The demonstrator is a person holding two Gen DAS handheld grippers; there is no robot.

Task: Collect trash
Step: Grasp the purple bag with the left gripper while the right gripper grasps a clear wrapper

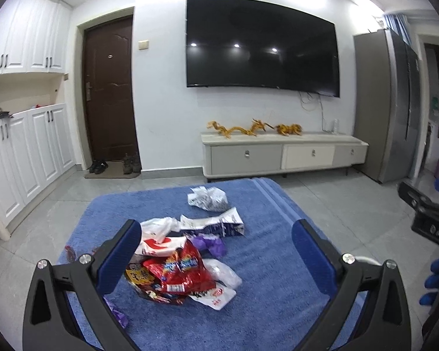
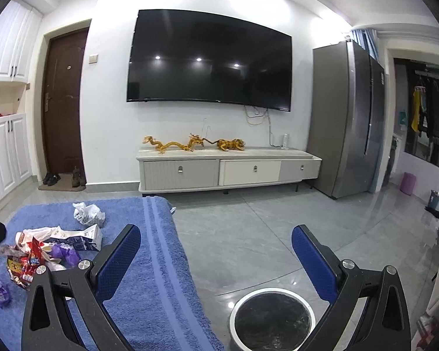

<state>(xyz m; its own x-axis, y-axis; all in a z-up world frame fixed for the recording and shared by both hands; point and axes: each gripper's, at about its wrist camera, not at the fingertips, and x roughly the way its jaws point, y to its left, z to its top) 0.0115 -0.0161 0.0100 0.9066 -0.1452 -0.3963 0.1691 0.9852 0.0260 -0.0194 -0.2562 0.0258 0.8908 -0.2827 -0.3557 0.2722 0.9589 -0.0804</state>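
Note:
A heap of trash lies on a blue towel (image 1: 278, 263) covering a low table. A red snack wrapper (image 1: 175, 275) is nearest, with white plastic bags (image 1: 158, 228), a purple wrapper (image 1: 210, 242), a torn carton (image 1: 213, 225) and a crumpled bag (image 1: 207, 199) farther back. My left gripper (image 1: 216, 251) hangs open above the heap with nothing between its fingers. My right gripper (image 2: 216, 251) is open and empty over the towel's right edge (image 2: 166, 248) and the floor. A white round bin (image 2: 272, 318) with a black liner stands on the floor below it. The trash heap (image 2: 41, 251) shows at the left.
A TV stand (image 1: 281, 152) with golden dragon figures sits under a wall TV (image 1: 260, 46). A grey fridge (image 2: 348, 117) is on the right, a brown door (image 1: 108, 87) and white cabinets (image 1: 23, 152) on the left. Grey tile floor (image 2: 263, 234) surrounds the table. A gloved hand (image 1: 436, 280) shows at right.

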